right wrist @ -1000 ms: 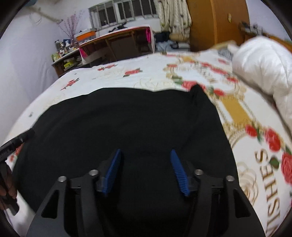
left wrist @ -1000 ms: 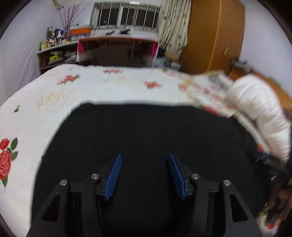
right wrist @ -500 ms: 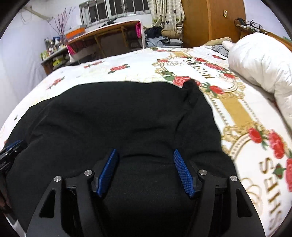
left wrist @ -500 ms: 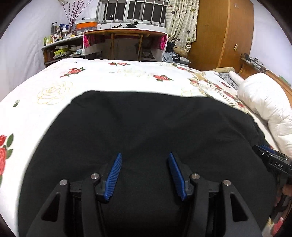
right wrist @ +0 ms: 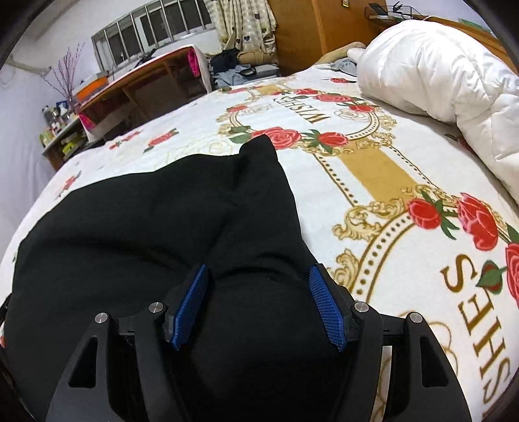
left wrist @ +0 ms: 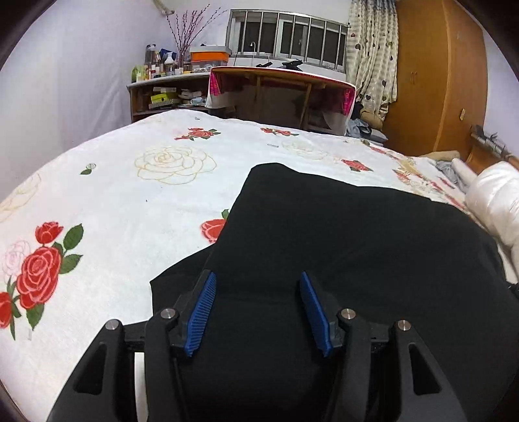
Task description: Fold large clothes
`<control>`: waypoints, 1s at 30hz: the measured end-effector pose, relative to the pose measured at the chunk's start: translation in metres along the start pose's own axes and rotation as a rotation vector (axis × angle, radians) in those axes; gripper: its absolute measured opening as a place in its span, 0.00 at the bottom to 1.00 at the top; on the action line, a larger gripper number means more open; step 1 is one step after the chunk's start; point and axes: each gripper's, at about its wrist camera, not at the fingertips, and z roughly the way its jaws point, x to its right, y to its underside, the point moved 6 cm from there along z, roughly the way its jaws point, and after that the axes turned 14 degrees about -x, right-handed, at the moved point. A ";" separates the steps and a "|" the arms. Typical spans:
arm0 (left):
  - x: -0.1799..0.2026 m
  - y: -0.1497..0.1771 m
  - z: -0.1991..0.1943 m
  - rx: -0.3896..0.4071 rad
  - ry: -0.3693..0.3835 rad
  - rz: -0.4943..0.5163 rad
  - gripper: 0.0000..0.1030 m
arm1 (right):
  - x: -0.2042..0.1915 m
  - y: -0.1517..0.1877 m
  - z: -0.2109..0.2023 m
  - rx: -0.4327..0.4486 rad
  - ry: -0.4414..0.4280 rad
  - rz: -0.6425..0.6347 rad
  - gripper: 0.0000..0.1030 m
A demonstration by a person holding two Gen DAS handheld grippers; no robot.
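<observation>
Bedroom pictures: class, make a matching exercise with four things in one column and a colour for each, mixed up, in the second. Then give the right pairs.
Things:
1. garment
2. duvet
3. wardrobe
4. pads of the tongs

Colours:
A. blue
B. brown wood
C. black
D. white

Pairs: 1-C, 2-D, 3-B, 4-A

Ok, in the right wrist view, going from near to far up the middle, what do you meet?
Right tool → black garment → rose-print bedspread → wooden desk → barred window.
</observation>
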 end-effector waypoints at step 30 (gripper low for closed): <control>-0.001 0.094 -0.156 -0.097 0.011 0.037 0.60 | -0.013 0.138 -0.158 -0.042 0.001 -0.103 0.57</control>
